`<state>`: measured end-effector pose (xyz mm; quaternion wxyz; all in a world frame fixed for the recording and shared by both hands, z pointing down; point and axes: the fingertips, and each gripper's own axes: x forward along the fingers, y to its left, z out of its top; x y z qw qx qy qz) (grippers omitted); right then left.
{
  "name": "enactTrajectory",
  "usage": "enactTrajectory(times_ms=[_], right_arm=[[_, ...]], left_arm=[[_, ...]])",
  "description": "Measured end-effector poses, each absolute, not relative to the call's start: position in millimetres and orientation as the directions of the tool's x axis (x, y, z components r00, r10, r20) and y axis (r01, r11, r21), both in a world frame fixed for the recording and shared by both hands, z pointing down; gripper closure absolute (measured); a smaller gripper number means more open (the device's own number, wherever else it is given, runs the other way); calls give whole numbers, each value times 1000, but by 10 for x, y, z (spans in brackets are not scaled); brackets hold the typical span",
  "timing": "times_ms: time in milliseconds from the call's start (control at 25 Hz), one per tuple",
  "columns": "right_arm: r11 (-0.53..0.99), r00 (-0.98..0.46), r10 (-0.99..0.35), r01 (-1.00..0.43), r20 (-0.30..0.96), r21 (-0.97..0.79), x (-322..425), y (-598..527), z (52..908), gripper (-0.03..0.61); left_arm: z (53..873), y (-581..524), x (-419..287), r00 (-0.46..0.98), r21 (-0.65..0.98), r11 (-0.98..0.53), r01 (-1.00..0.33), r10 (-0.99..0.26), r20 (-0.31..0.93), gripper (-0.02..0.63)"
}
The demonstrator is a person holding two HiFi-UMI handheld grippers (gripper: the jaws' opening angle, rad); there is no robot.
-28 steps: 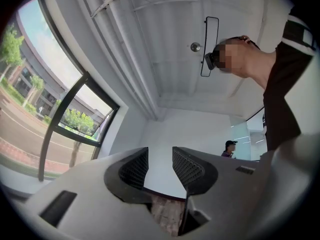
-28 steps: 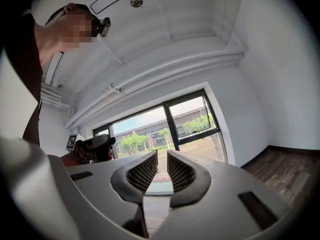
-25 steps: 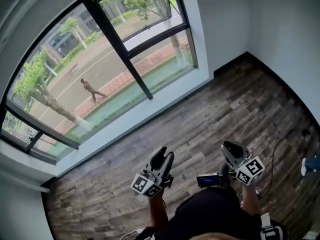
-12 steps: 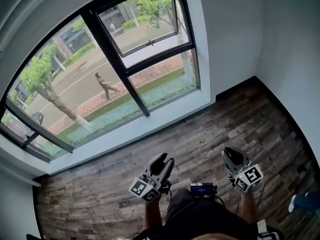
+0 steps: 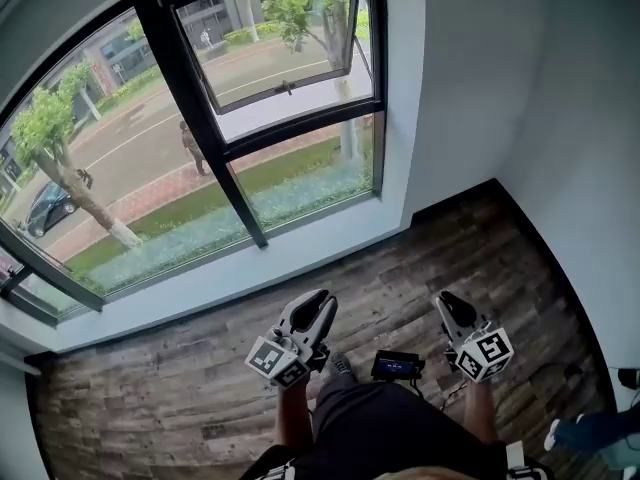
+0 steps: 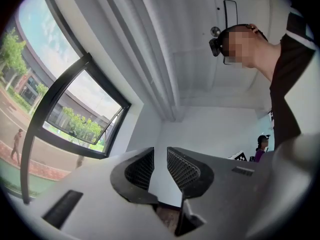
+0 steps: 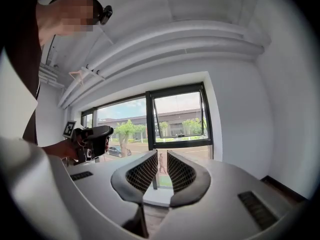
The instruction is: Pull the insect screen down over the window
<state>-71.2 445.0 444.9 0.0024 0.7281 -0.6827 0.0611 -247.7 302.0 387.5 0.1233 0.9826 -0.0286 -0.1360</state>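
Left gripper (image 5: pixel 318 300): jaws have just been closing, now a narrow gap, nothing between them. Right gripper (image 5: pixel 446 302): narrow gap, empty. The 2 sit over the wood floor (image 5: pixel 420 238), well apart from the window (image 5: pixel 300 163), whose upper sash (image 5: pixel 290 43) is tilted open.

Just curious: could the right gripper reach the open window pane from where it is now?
Probably not yet. The right gripper hangs low over the wooden floor, well apart from the open window pane up on the wall. Nothing blocks the way, though.

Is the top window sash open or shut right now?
Open: the top sash tilts outward at its bottom, away from the dark frame.
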Motion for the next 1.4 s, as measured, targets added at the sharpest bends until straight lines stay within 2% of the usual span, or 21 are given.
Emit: enactTrajectory(times_ms=[280, 520, 600, 720, 880, 1000, 1160, 1320, 1400], right_arm=[[-90, 84, -992, -994, 95, -60, -451, 3261, 4220, 518], [-64, 50, -983, -995, 175, -77, -242, 2496, 4469, 518], [-52, 33, -981, -994, 189, -98, -75, 2250, 4594, 518], [-11, -9, -982, -994, 187, -108, 138, 1854, 4641, 518], [70, -86, -985, -992, 148, -106, 578, 1212, 4611, 518], [129, -140, -982, -987, 128, -90, 1149, 750, 4606, 518], [163, -163, -983, -987, 83, -4, 2060, 345, 4446, 518], [205, -200, -978, -972, 54, 118, 2422, -231, 3949, 518], [240, -239, -971, -954, 27, 181, 2486, -573, 3685, 518]], left_arm=[[3614, 1714, -2297, 953, 253, -967, -33, -107, -284, 525], [3734, 998, -2041, 957, 289, -956, -60, -137, -255, 569], [3812, 780, -1949, 957, 302, -950, -86, -163, -242, 605], [3787, 458, -1867, 950, 290, -945, -148, -218, -224, 606], [3571, -42, -1619, 923, 219, -941, -258, -307, -232, 606], [3402, -386, -1161, 894, 167, -927, -337, -370, -251, 606], [3112, -701, -379, 867, 32, -906, -422, -413, -278, 606], [2553, -1123, -138, 847, -84, -873, -480, -437, -302, 604], [2310, -1311, -86, 839, -150, -848, -509, -449, -307, 554]])
